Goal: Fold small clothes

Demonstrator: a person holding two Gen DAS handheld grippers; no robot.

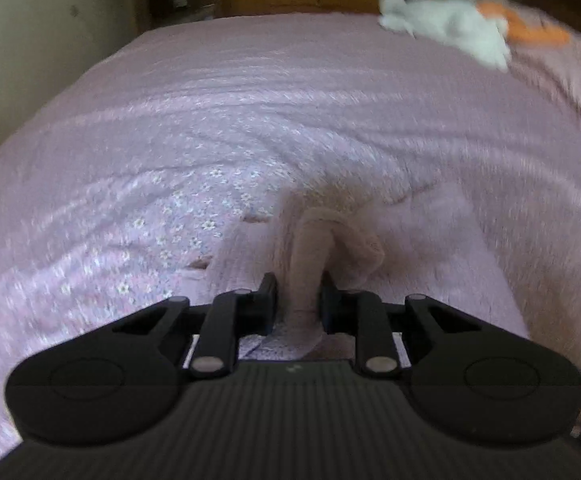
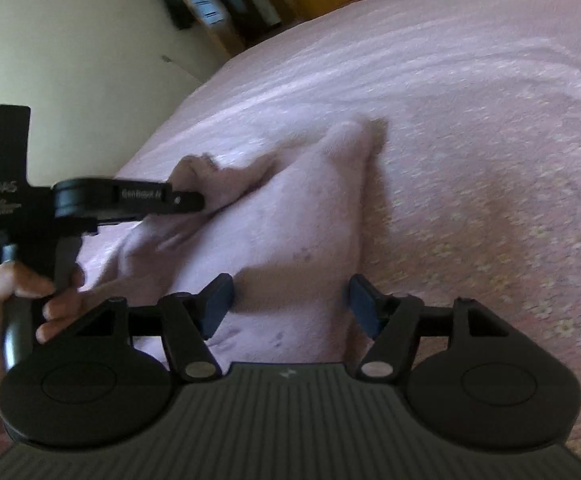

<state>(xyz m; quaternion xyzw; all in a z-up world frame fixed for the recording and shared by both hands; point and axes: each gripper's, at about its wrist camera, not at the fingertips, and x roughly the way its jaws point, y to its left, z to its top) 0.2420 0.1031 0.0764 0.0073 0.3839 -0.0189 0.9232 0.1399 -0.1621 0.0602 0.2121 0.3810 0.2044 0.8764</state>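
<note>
A small pale pink garment [image 2: 290,216] lies on a bed covered with a pink spread [image 1: 250,92] patterned with tiny white flowers. The left gripper [image 1: 299,300] has its two black fingers pressed together on a bunched fold of this garment, and the pinched cloth rises as a thick ridge straight up between them. Seen from the right wrist camera, that same left gripper [image 2: 194,202] reaches in from the left side, clamped on an upper edge of the cloth and lifting it off the spread, while a hand [image 2: 22,300] grasps its handle low at the left. The right gripper [image 2: 290,306] is spread wide, its blue-padded fingers well apart and holding nothing; the lower part of the garment lies between and just beyond them, though whether the pads touch the cloth cannot be told. The garment's far corner points up and away across the bed. Far off near the head of the bed sits a heap of white cloth [image 1: 450,24] with something orange [image 1: 530,26] beside it. Both views are blurred by motion.
</note>
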